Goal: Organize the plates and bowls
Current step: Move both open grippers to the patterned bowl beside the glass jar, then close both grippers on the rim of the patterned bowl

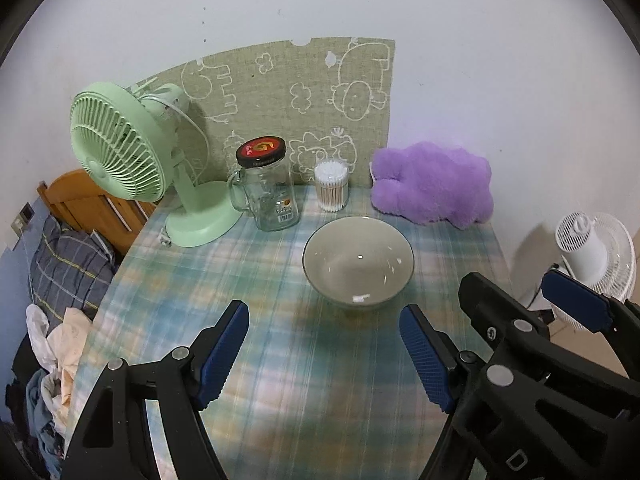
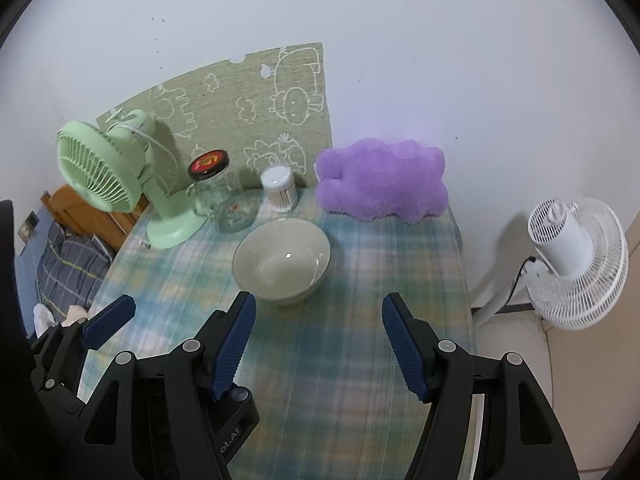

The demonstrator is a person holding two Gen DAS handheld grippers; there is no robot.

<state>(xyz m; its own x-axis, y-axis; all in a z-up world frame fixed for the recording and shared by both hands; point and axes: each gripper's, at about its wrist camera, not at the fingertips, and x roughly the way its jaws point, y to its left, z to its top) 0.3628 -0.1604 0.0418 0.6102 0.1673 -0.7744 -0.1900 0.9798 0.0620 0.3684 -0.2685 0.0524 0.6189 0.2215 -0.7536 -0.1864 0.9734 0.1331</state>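
Note:
A grey-green bowl [image 1: 358,262] stands upright and empty on the plaid tablecloth [image 1: 280,360], past the middle of the table; it also shows in the right wrist view [image 2: 282,260]. My left gripper [image 1: 324,356] is open and empty, hovering short of the bowl. My right gripper [image 2: 316,344] is open and empty, beside the left one and to its right; in the left wrist view its blue-padded fingers [image 1: 576,300] show at right. No plate is in view.
At the back stand a green desk fan [image 1: 132,152], a lidded glass jar [image 1: 268,188], a cotton swab tub [image 1: 331,186] and a purple plush cushion [image 1: 432,188]. A white floor fan [image 2: 576,256] stands right of the table. A bed with clothes [image 1: 60,280] lies left.

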